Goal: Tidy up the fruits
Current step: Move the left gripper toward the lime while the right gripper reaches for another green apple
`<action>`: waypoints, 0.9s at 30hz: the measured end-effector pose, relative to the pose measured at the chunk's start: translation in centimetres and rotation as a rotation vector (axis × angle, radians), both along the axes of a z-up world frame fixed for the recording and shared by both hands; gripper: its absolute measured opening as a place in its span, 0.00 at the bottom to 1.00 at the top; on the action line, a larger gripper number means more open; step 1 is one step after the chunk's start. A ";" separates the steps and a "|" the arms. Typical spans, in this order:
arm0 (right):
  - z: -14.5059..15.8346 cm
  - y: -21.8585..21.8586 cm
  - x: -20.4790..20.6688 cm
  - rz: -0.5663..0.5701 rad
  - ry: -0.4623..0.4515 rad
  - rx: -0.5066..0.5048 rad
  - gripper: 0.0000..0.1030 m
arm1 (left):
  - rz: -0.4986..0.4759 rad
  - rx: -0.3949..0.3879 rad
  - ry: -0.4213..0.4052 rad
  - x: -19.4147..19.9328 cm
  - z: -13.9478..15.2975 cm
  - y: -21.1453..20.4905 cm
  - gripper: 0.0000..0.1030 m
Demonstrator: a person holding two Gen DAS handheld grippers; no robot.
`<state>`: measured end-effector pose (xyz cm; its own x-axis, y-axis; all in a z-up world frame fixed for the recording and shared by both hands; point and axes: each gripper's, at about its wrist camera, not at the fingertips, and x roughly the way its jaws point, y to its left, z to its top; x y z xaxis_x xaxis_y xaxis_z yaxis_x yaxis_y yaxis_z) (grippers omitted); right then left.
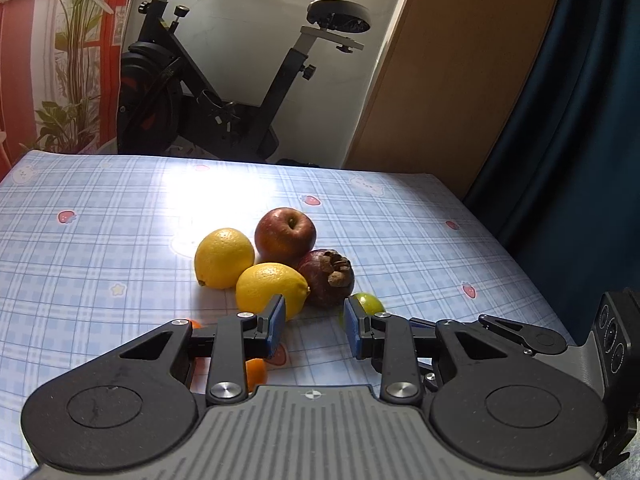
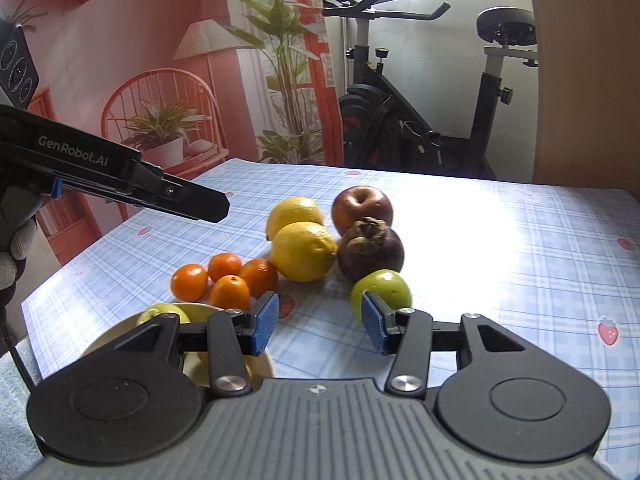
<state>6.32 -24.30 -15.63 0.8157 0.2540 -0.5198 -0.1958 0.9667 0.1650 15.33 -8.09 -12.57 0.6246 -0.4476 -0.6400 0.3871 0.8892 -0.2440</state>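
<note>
Both tools hang over the checked table (image 2: 500,280) with jaws parted and nothing between them: the right tool (image 2: 320,326) above a yellow plate (image 2: 262,364) carrying one green fruit (image 2: 162,314), the left tool (image 1: 315,328) just short of the fruit pile. Beyond lie four small oranges (image 2: 224,276), a green fruit (image 2: 384,286), two lemons (image 2: 302,252), a mangosteen (image 2: 372,250) and an apple (image 2: 362,206). An exercise bike (image 2: 420,120) stands behind.
</note>
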 end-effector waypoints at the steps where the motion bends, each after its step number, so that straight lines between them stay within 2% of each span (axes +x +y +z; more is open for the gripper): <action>1: -0.2 -0.3 0.2 -0.011 -0.002 -0.005 0.48 | -0.010 0.001 0.008 0.3 -0.2 -0.6 0.32; 6: -1.7 -2.0 0.9 -0.029 0.005 -0.002 0.48 | -0.031 -0.012 0.056 1.8 -1.4 -3.1 0.32; 14: -3.0 -2.0 2.1 0.020 0.014 -0.047 0.48 | -0.042 0.004 0.100 3.9 -3.1 -5.3 0.32; 27: -3.9 -2.0 4.2 0.051 0.054 -0.033 0.49 | -0.057 0.020 0.145 5.5 -4.6 -6.6 0.32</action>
<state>10.52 -26.32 -19.53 0.7724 0.2764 -0.5718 -0.2367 0.9607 0.1447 20.79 -14.66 -17.15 0.4991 -0.4659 -0.7307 0.3992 0.8720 -0.2833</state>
